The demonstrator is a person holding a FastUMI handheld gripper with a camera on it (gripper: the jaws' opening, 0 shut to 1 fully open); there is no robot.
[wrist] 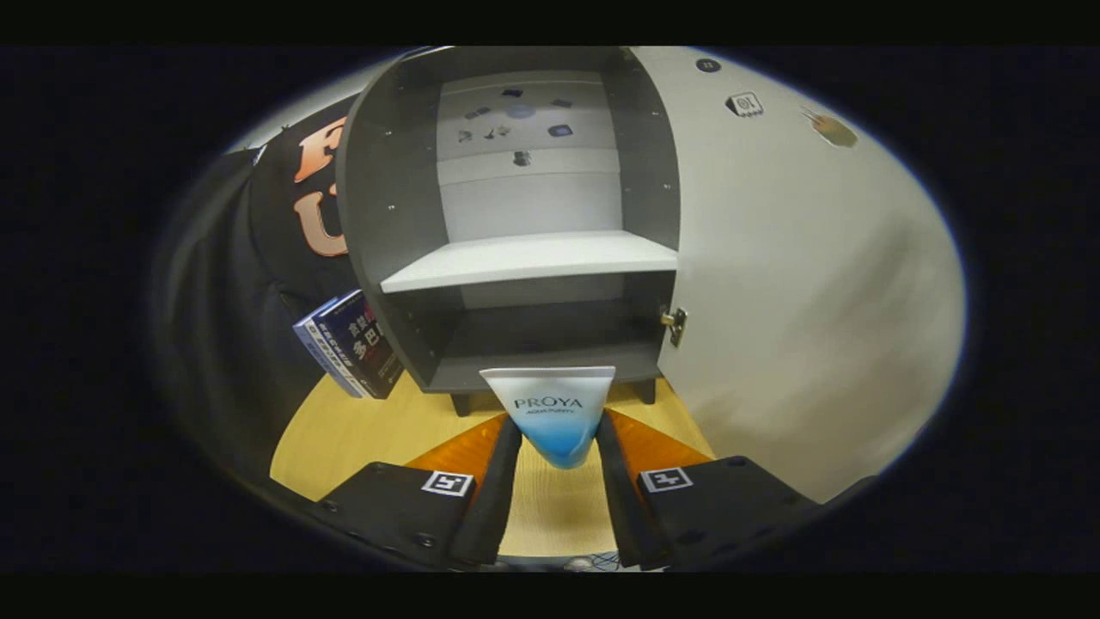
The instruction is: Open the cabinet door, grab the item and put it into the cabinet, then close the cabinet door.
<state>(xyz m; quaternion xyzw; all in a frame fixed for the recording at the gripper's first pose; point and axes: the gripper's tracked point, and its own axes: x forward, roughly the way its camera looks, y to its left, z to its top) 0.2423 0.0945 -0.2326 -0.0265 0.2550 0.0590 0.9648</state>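
Gripping a tube, the gripper has both fingers pressed against the tube's tapered lower part, one on each side, so the tube stands upright between the tips with its wide flat end up. It is white at the top, shading to blue toward the narrow bottom, and it hangs above a wooden tabletop, not touching it. Just beyond the tube stands a dark grey cabinet, raised on short legs, with its door swung wide to the right; the door's pale inner face runs back from a metal hinge at the lower right edge of the opening. Inside, a white shelf splits the cabinet into an upper and a lower compartment, and the tube's top edge lines up with the front lip of the lower one, though it is still outside the cabinet. The back panel of the upper compartment is pale. A few small stickers sit on the door near its top. Left of the cabinet, books lean against its side wall, resting on the table.
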